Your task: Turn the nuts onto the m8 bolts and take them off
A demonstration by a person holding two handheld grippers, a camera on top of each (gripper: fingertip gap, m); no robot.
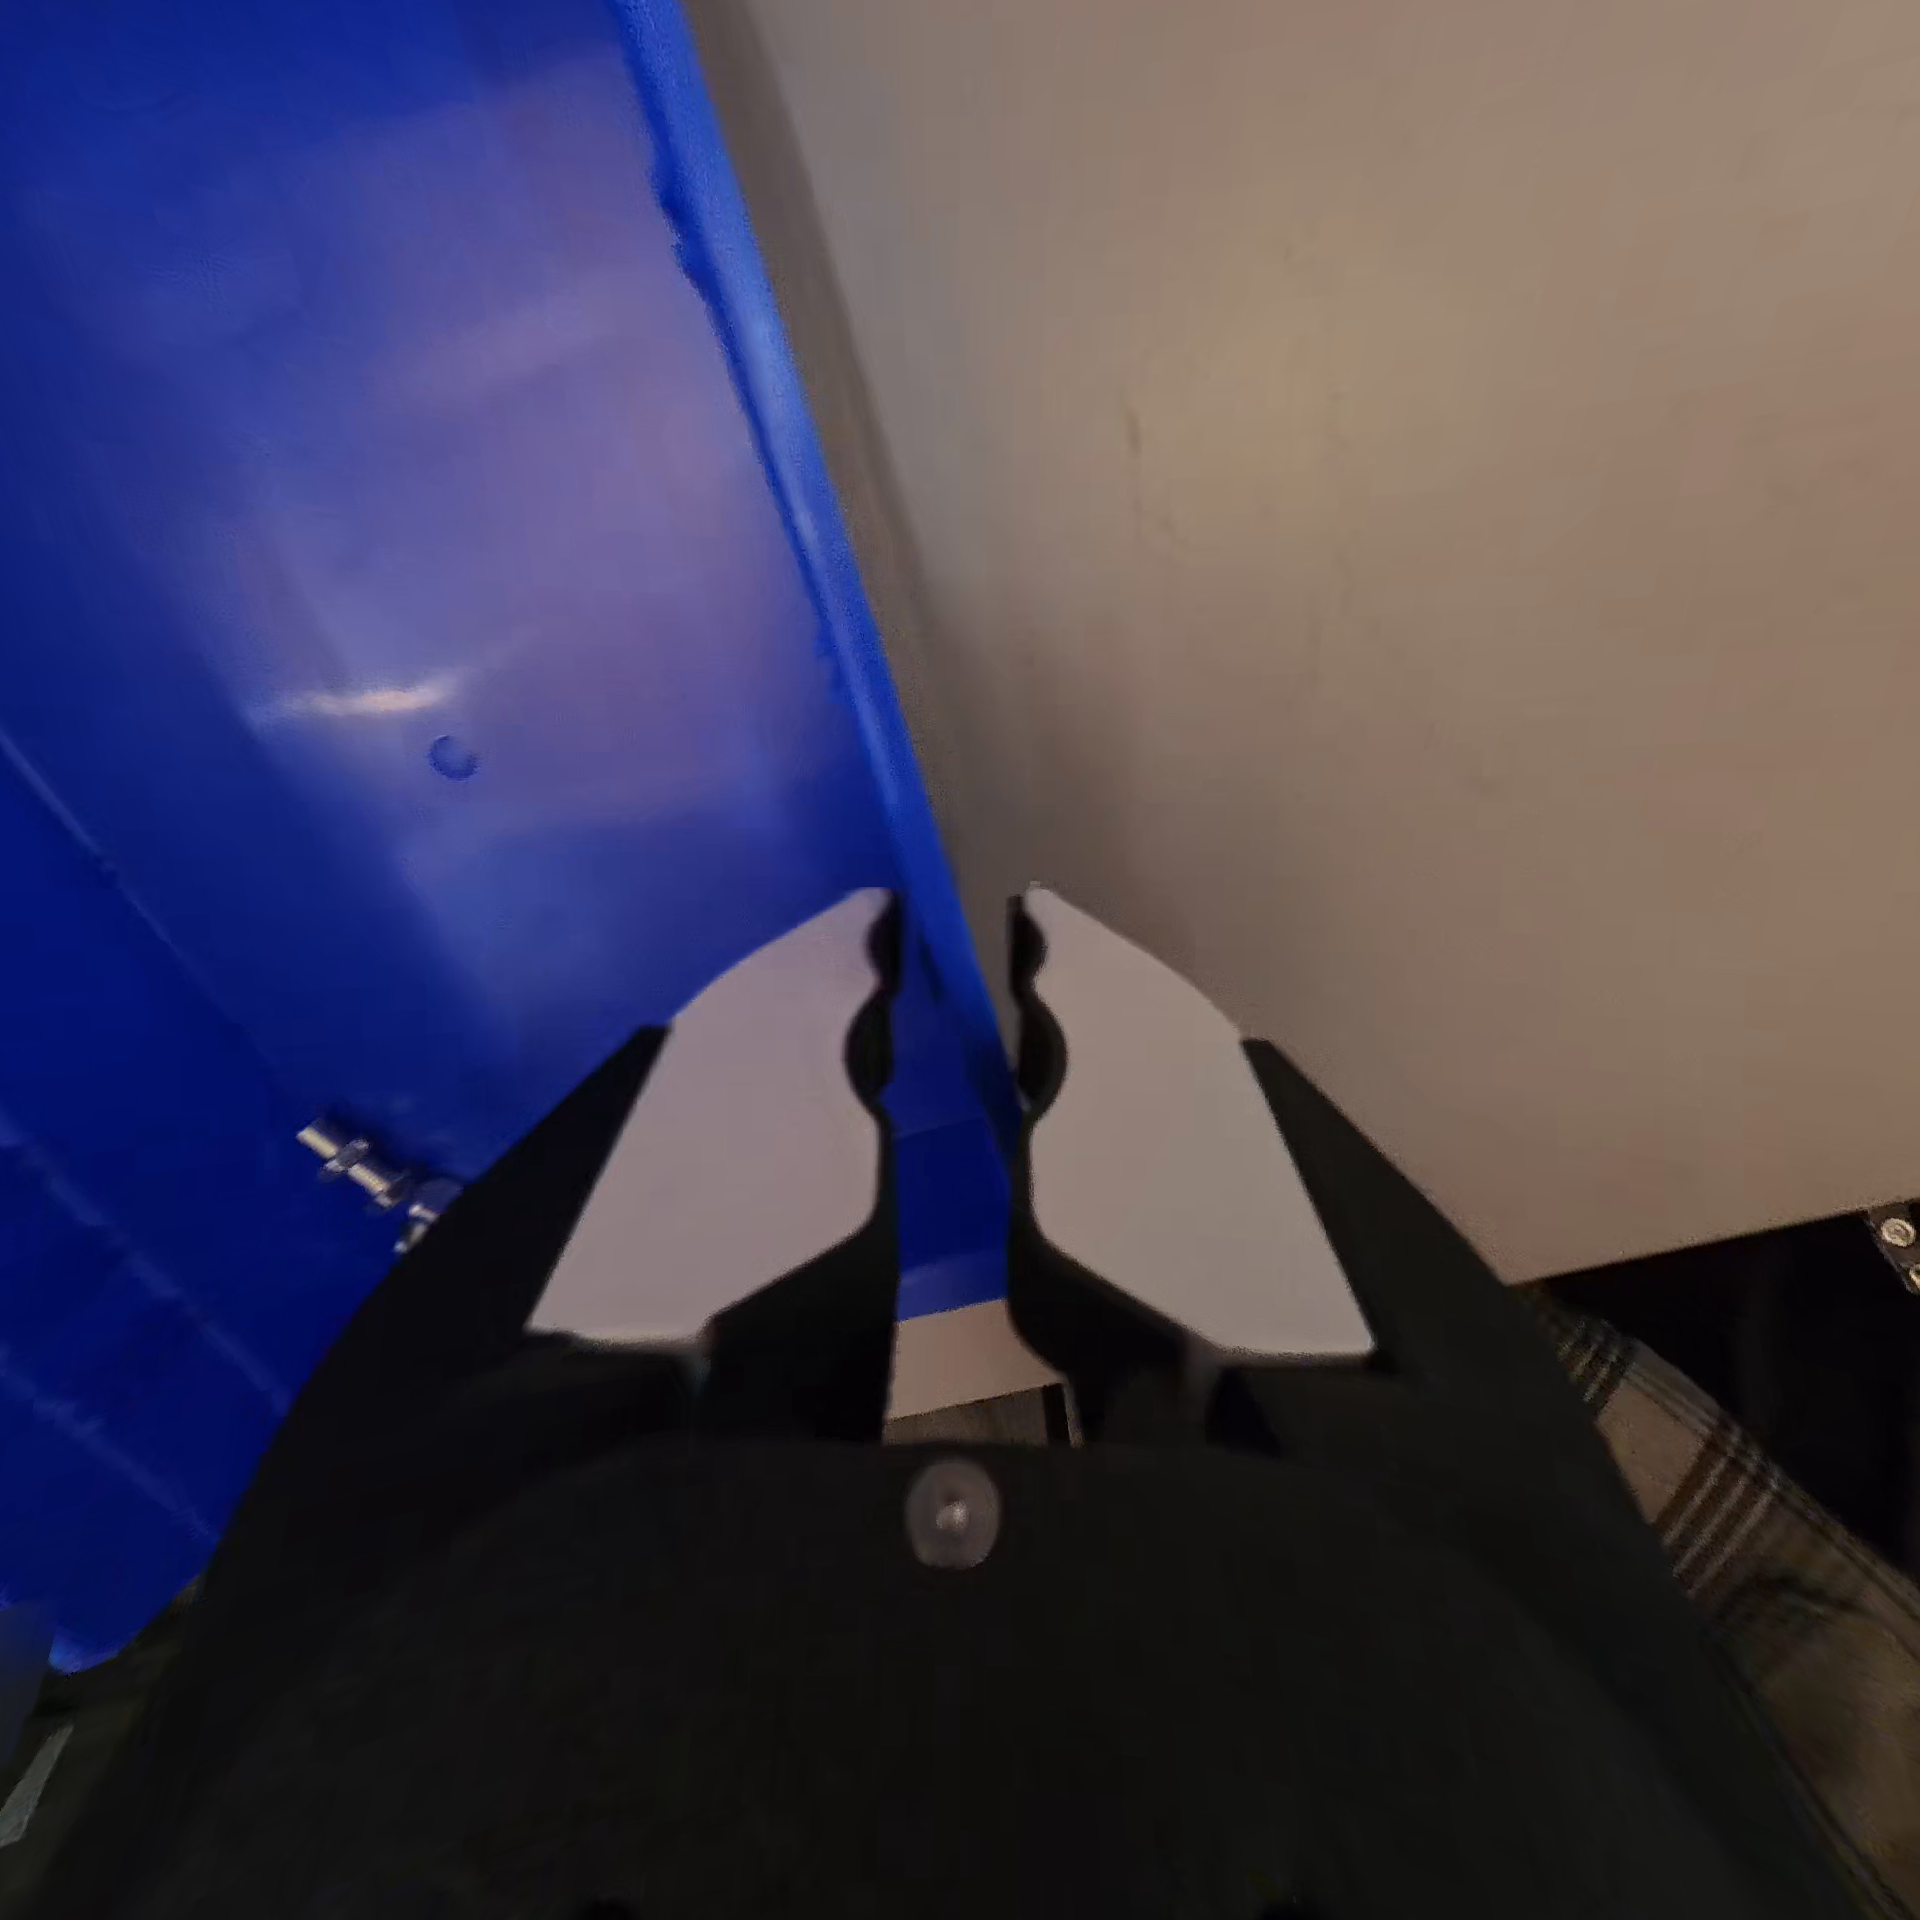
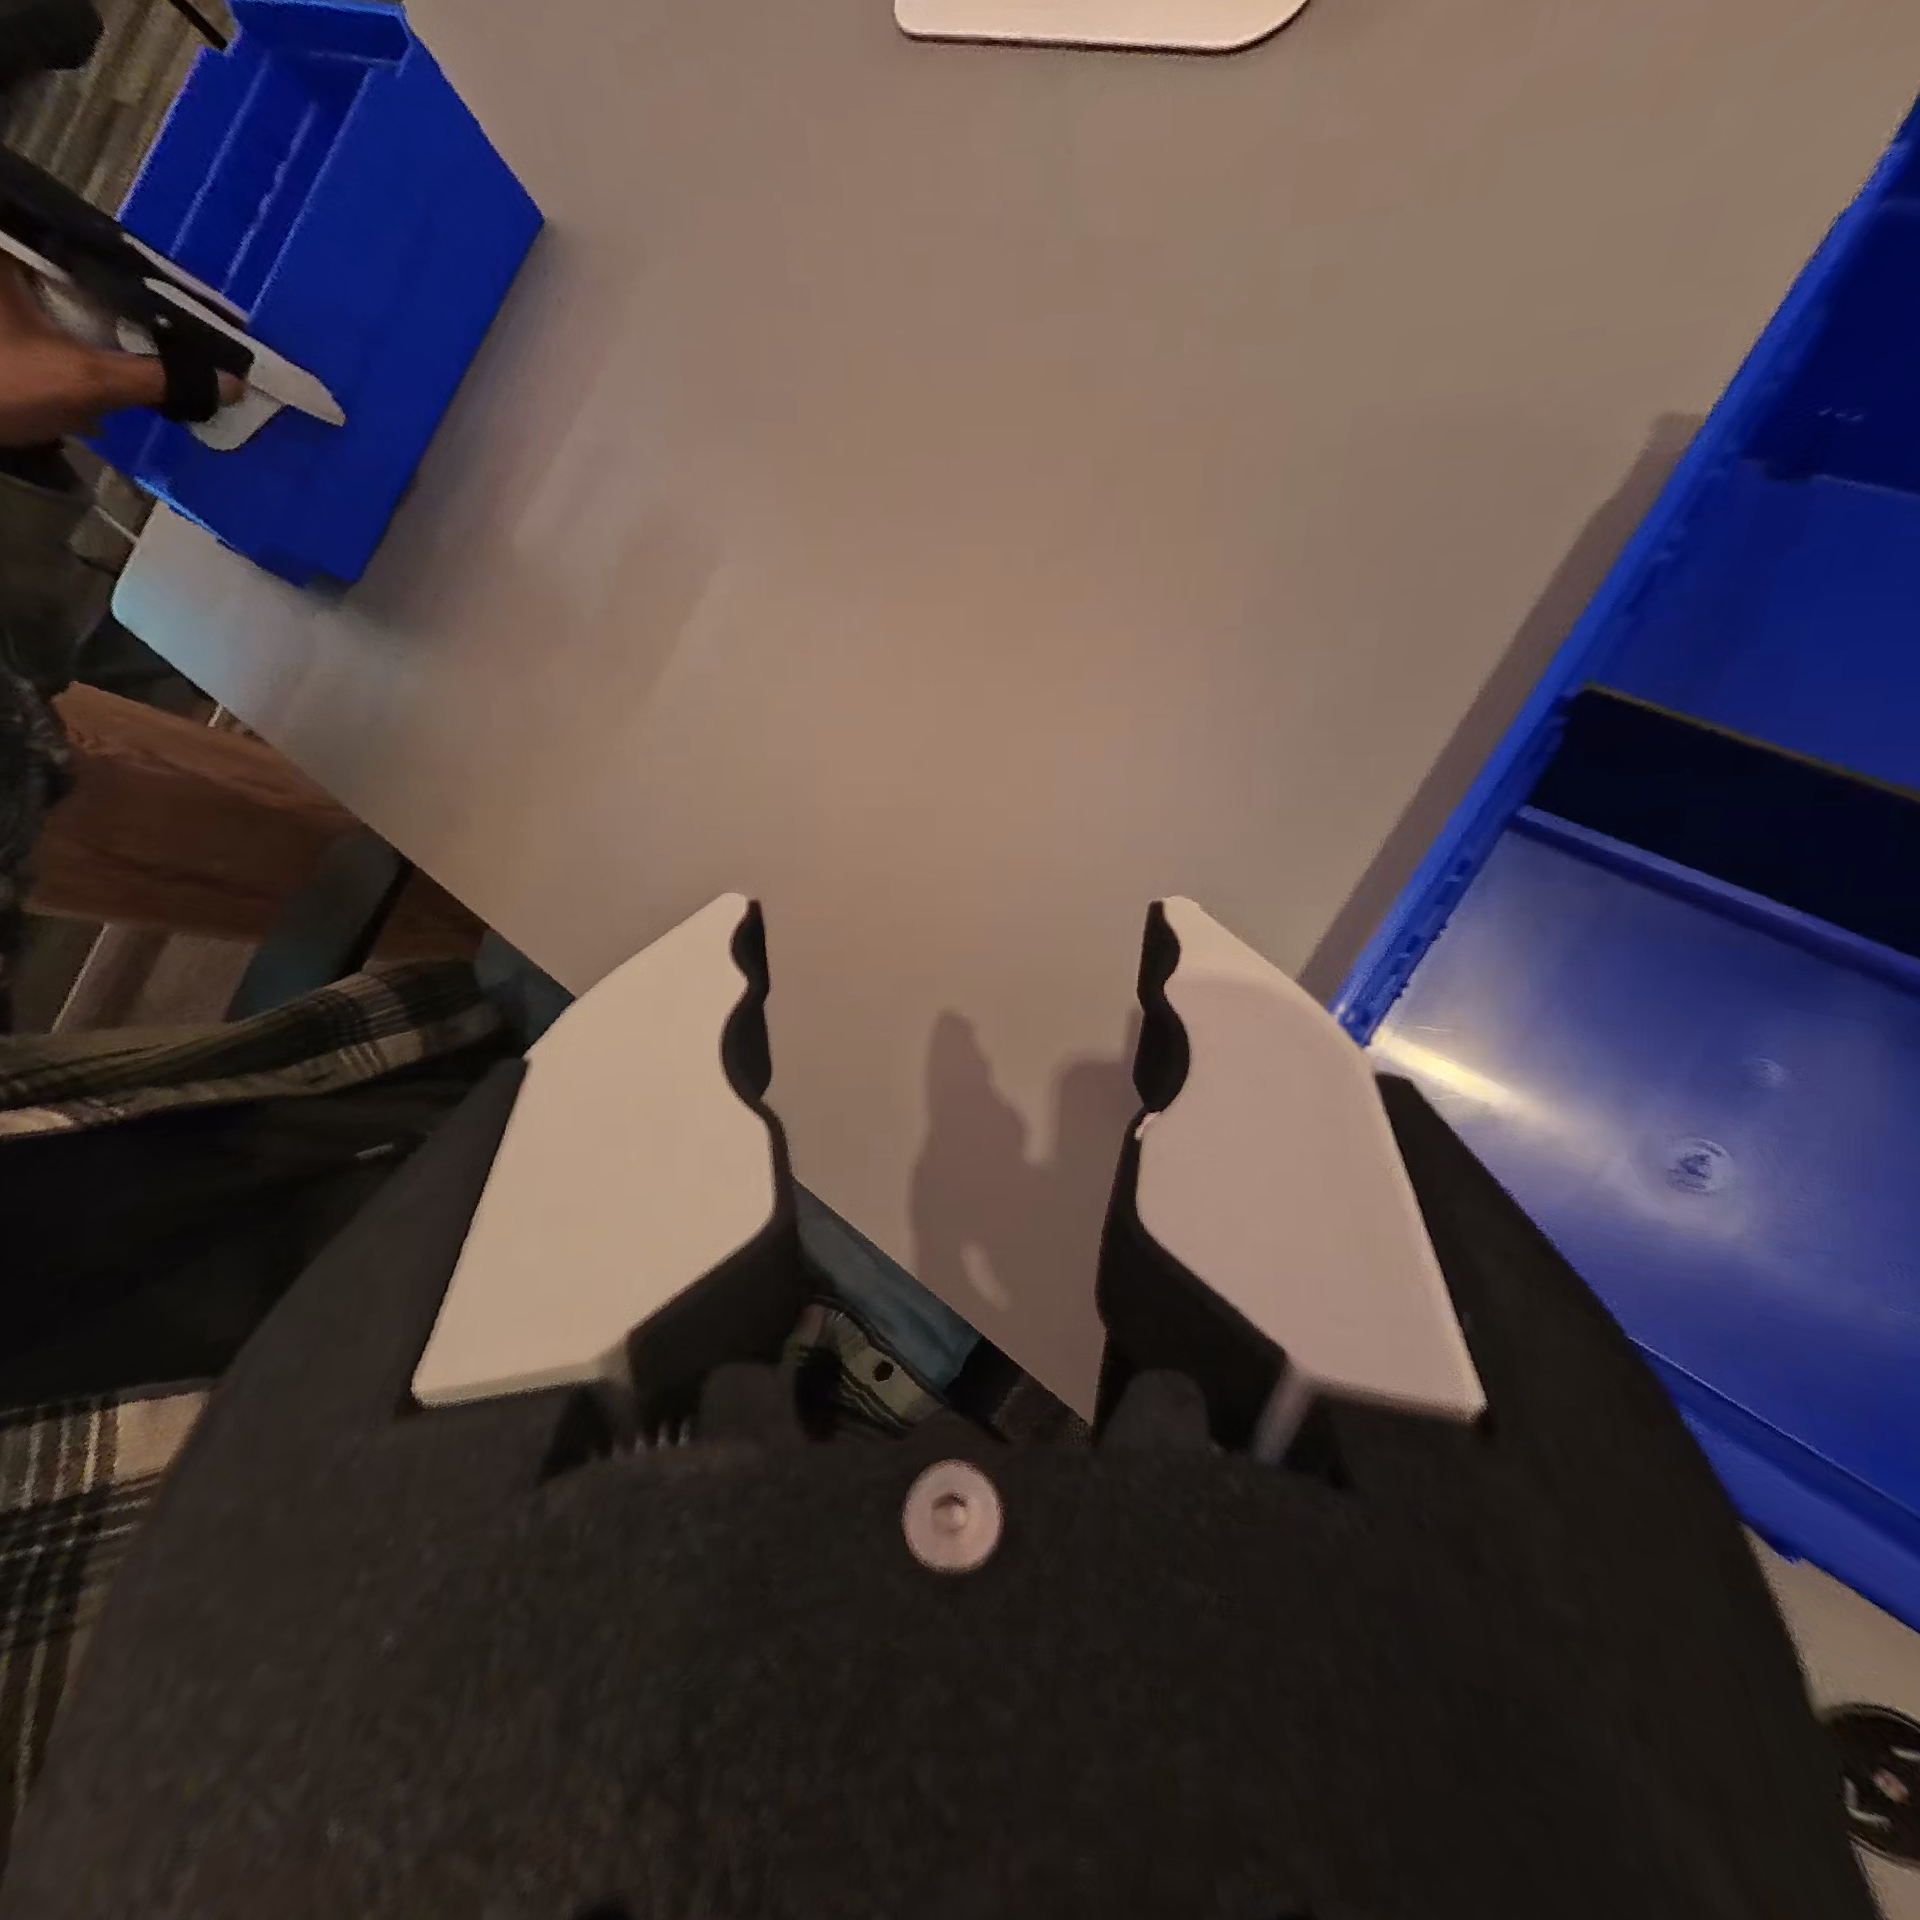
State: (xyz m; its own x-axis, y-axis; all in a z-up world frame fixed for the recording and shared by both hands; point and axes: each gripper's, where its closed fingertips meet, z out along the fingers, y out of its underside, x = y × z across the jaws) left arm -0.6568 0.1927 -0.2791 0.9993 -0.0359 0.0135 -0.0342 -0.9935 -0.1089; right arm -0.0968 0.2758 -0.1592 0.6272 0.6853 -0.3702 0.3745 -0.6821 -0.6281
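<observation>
The left gripper is hovering over a blue bin's edge, slightly parted, gripping nothing; bolts are lying inside, left of it. The right gripper is hanging wide open and empty above the table.

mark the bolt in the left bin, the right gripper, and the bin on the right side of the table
bolt (image 1: 358,1169): left wrist view, on its metal shank, low in the blue bin.
right gripper (image 2: 954,914): right wrist view, midway between its open fingertips.
right-side bin (image 2: 1662,1174): right wrist view, on its bare glossy floor.
</observation>
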